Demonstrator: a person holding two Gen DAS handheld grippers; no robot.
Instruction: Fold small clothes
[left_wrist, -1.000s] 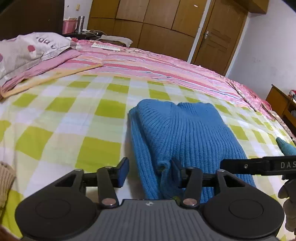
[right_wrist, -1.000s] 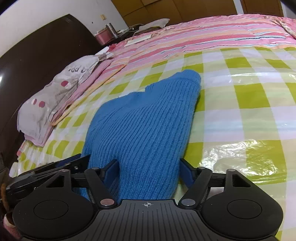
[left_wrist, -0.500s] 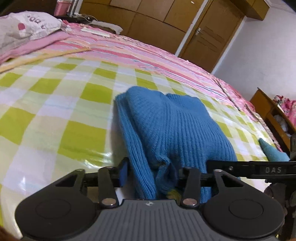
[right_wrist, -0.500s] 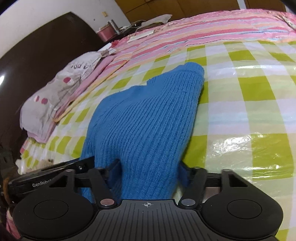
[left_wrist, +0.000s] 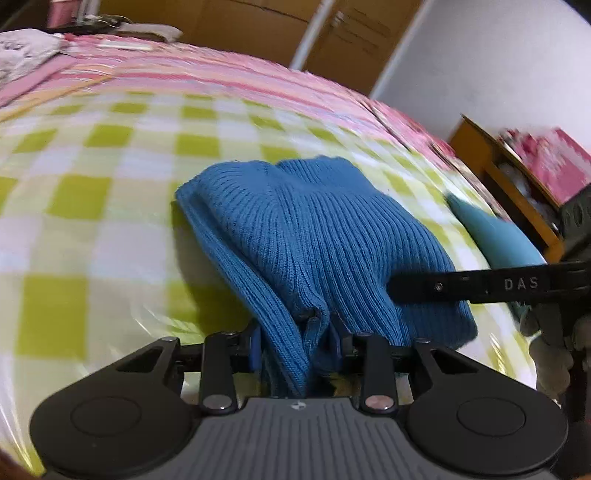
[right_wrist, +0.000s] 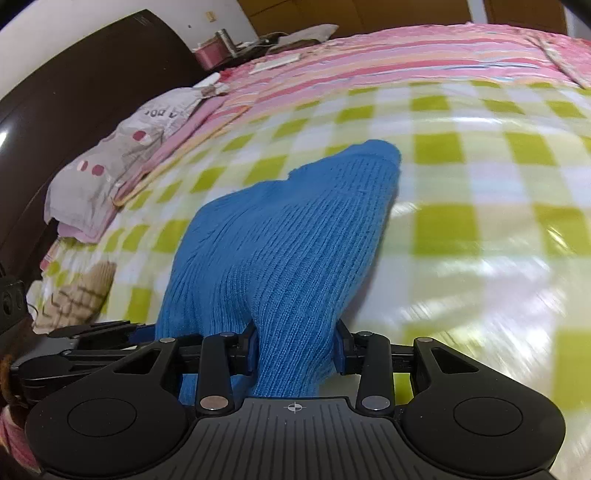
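A blue ribbed knit garment (left_wrist: 317, 229) lies folded on the yellow-green checked bed cover (left_wrist: 92, 229). My left gripper (left_wrist: 295, 341) is shut on its near left corner. My right gripper (right_wrist: 295, 345) is shut on the near right corner of the same garment (right_wrist: 295, 236), and its near edge is raised off the cover. In the left wrist view, the right gripper's black arm marked DAS (left_wrist: 491, 286) crosses the garment's right side. The left gripper (right_wrist: 96, 332) shows at the lower left of the right wrist view.
A teal garment (left_wrist: 495, 240) lies to the right of the blue one. A beige knit item (right_wrist: 77, 295) lies at the left. A pillow (right_wrist: 110, 166) and pink striped bedding (right_wrist: 388, 62) are farther back. A wooden bedside cabinet (left_wrist: 509, 173) stands at the right.
Both grippers went from open around the garment's near edge to shut on it. The near edge is bunched and lifted, and both views have swung and rise with motion blur.
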